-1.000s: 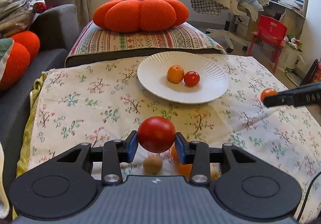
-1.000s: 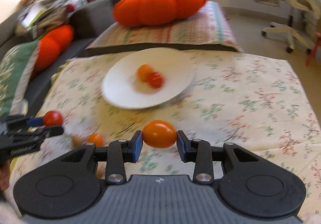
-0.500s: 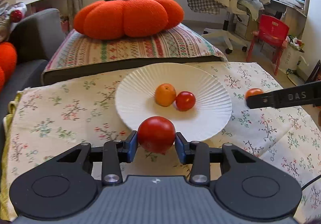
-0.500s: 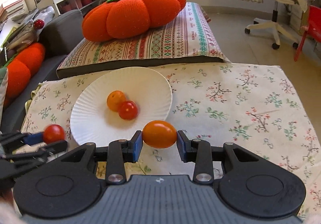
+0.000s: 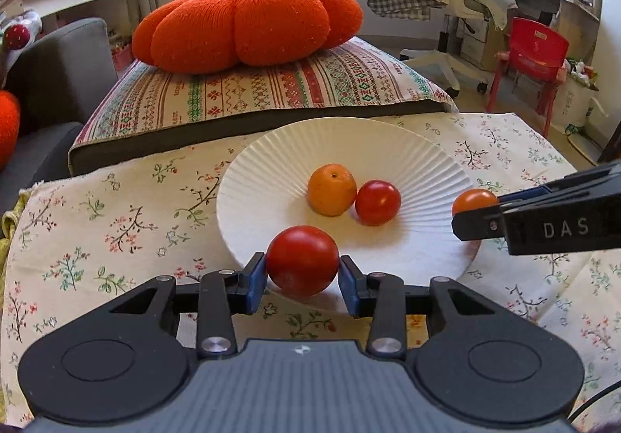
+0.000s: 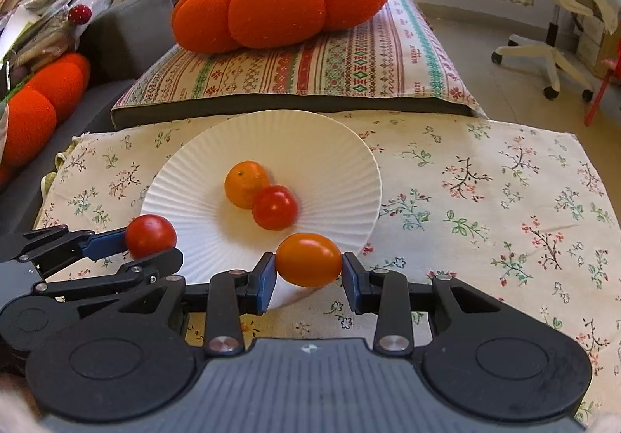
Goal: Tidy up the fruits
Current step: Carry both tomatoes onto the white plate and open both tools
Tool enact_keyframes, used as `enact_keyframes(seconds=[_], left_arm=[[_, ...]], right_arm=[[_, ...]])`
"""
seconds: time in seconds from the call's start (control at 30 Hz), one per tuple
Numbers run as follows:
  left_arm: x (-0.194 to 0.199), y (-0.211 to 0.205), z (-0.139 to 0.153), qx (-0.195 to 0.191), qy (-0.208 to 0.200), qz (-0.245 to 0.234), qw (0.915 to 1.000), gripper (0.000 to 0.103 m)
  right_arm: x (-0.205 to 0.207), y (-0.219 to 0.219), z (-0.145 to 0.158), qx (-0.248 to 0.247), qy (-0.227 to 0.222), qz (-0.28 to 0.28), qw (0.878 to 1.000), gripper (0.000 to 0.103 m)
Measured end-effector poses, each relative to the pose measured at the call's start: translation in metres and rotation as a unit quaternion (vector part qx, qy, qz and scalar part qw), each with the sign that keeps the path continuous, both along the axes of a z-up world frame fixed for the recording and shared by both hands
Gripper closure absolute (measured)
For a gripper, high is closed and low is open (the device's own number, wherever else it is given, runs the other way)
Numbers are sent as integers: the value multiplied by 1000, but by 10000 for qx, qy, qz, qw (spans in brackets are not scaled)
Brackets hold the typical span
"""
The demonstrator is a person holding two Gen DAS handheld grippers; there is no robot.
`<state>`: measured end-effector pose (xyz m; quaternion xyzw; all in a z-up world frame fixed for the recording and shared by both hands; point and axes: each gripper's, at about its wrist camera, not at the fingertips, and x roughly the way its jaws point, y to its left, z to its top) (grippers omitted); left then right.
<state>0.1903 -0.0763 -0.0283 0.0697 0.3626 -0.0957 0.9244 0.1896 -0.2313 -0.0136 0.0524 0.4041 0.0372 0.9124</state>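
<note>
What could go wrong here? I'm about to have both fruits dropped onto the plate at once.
The red tomato in the left gripper and the orange tomato in the right gripper both hang at the plate's near rim, so either may roll off onto the cloth. They might also knock the orange and small tomato already there.
</note>
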Motion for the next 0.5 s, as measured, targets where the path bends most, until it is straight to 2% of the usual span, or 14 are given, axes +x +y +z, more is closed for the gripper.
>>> enact_keyframes(seconds=[0.17,0.2,0.27,0.37,0.5], left_arm=[[1,0,1,-25,-16,-45,10000,78],[0,1,2,-21,-20,-51,10000,76],[0,3,3,-38,2,-50,10000,63],[-1,12,8,-197,-23,7,9998,60],[-3,28,16,-453,-3,125,9989,56]], right_arm=[[2,4,-4,-50,38,-23,10000,69],[2,4,-4,-23,21,-14,10000,69],[1,2,-1,42,-16,-61,10000,69],[0,0,5,48,-45,-171,9998,68],[-2,-10,15,298,-128,-315,9990,68]])
